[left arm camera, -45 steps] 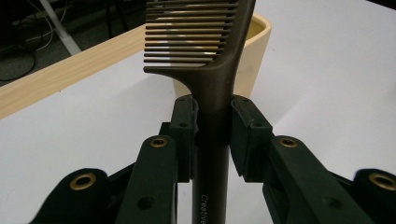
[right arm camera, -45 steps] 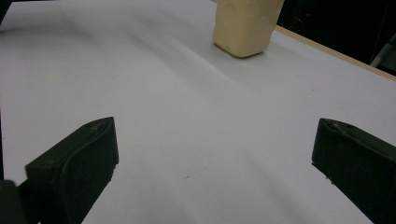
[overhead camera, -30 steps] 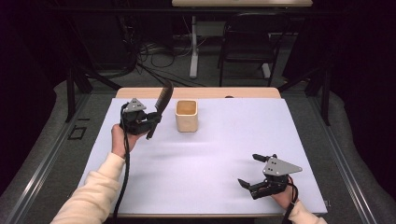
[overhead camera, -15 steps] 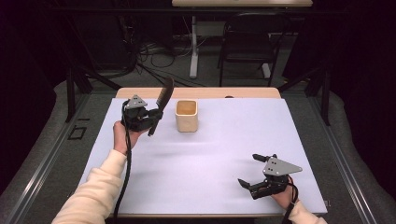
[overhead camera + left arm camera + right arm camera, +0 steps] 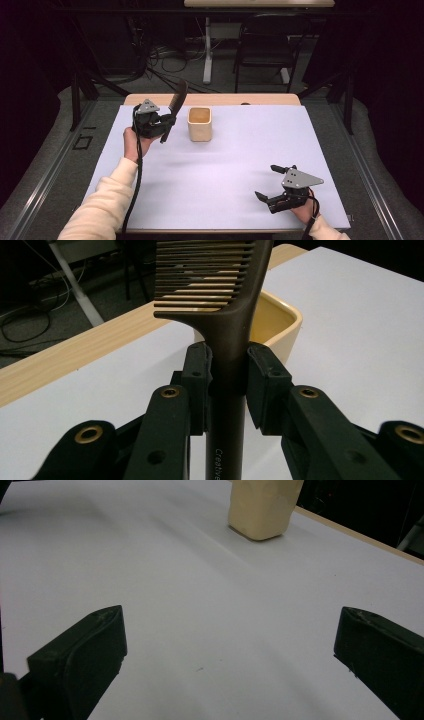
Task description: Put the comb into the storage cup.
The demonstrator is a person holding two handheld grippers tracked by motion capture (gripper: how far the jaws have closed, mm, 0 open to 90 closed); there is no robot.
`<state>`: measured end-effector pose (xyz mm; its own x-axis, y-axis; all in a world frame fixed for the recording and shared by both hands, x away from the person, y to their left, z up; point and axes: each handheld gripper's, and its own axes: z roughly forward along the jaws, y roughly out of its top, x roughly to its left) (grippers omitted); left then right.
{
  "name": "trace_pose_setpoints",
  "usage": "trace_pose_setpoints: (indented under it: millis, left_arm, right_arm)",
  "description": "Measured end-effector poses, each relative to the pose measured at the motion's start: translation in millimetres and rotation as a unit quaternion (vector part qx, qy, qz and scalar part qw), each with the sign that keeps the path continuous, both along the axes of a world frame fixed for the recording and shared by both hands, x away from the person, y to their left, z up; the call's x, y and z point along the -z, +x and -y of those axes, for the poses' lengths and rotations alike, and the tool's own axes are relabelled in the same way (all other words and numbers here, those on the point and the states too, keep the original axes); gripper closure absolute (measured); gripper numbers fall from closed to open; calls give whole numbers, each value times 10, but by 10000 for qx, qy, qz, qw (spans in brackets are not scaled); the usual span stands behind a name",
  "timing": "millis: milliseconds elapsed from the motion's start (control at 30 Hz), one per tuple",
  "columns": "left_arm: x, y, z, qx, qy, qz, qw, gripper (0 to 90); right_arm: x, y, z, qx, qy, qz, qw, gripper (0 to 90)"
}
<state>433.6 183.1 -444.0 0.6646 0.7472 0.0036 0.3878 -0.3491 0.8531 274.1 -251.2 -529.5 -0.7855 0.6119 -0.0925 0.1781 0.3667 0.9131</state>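
Spreading across most of the high view, the white counter (image 5: pixel 225 170) carries everything here, with a strip of bare wood showing along its far edge. On it, near the far edge and somewhat toward the left side, stands a cream square-sided cup (image 5: pixel 200 124), upright and open at the top; in the right gripper view the cup (image 5: pixel 262 507) sits well off across bare white surface.

The left tool (image 5: pixel 159 125) is held up off the counter just left of the cup, over the far left part of the surface, in a hand whose cream sleeve (image 5: pixel 100 205) runs in from the near edge. Its jaws are closed tight on the handle of a dark brown comb (image 5: pixel 176 105). In the left gripper view the left tool (image 5: pixel 227 375) pinches the comb (image 5: pixel 230 340) just below the toothed part, a pad pressing either side of the handle, and the comb stands nearly upright with its teeth pointing to the left of that view. Behind the comb the cup's rim (image 5: pixel 280 315) shows; comb and cup are close but not touching.

The right tool (image 5: pixel 272 182) rests low near the counter's near right corner, well apart from cup and comb. Its jaws stand wide apart and hold nothing; in the right gripper view bare counter lies between the right tool (image 5: pixel 227 645) pads.
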Motion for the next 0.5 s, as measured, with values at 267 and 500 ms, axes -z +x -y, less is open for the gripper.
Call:
trace_pose_setpoints:
  millis: [267, 500]
  left_arm:
    - [-12, 31, 31, 2, -19, 33, 10000, 724]
    - [-24, 54, 59, 9, -5, 66, 10000, 724]
  right_arm:
    - [0, -1, 1, 1, 1, -1, 10000, 1]
    - [0, 0, 2, 2, 1, 1, 10000, 1]
